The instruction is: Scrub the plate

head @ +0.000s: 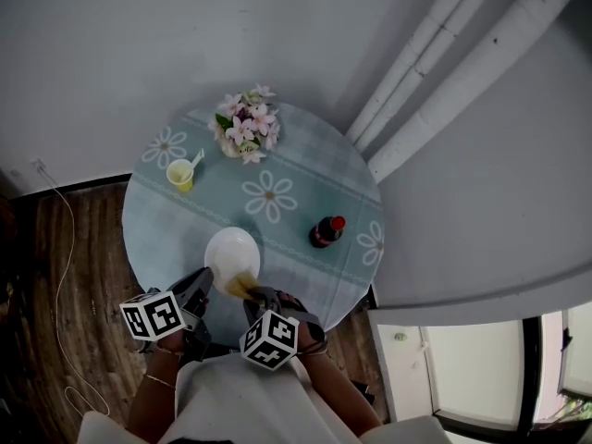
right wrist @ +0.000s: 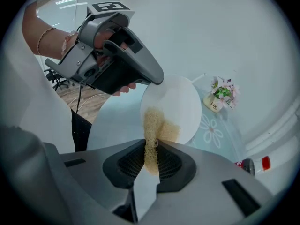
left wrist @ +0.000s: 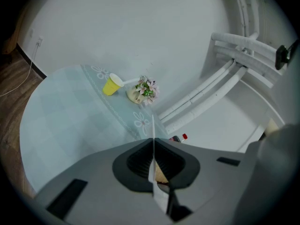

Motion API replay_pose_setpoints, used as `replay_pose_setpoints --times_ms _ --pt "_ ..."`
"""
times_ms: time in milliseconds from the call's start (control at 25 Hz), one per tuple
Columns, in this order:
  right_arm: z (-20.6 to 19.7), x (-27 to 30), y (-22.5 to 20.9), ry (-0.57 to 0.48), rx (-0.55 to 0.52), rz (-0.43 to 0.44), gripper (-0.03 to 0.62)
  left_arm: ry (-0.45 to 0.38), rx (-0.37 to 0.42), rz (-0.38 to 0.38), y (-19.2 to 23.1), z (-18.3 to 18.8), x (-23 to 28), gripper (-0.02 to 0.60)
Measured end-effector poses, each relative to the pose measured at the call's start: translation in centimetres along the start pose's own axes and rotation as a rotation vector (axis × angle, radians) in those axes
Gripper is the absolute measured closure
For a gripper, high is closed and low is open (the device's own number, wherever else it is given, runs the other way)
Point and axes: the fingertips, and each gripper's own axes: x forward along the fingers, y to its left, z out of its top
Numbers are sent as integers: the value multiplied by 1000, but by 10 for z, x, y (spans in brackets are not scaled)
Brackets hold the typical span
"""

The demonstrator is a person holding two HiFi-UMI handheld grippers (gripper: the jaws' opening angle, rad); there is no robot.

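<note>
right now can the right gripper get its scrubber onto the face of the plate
Probably yes: the left gripper holds the plate by its rim, face toward the right gripper, whose jaws are shut on the scrubber. Its tip looks to be against the plate, nothing between.

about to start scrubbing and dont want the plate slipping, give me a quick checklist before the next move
1. Left gripper clamped on plate: ok, jaws shut on its rim.
2. Right gripper holding scrubber: ok, pinched between the jaws.
3. Scrubber against the plate's face: ok, it appears to lie on the face in the right gripper view.
4. Plate's far rim resting on the table: cannot tell; the plate is tilted up.
5. Bottle, cup and flowers apart from the plate: ok.
</note>
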Motion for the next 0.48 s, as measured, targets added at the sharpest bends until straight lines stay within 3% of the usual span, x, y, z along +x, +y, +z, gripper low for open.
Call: replay_pose_setpoints --times_ms 480 --pt "-14 -8 -37 -9 103 -116 531 -38 47 -87 -25 12 -8 565"
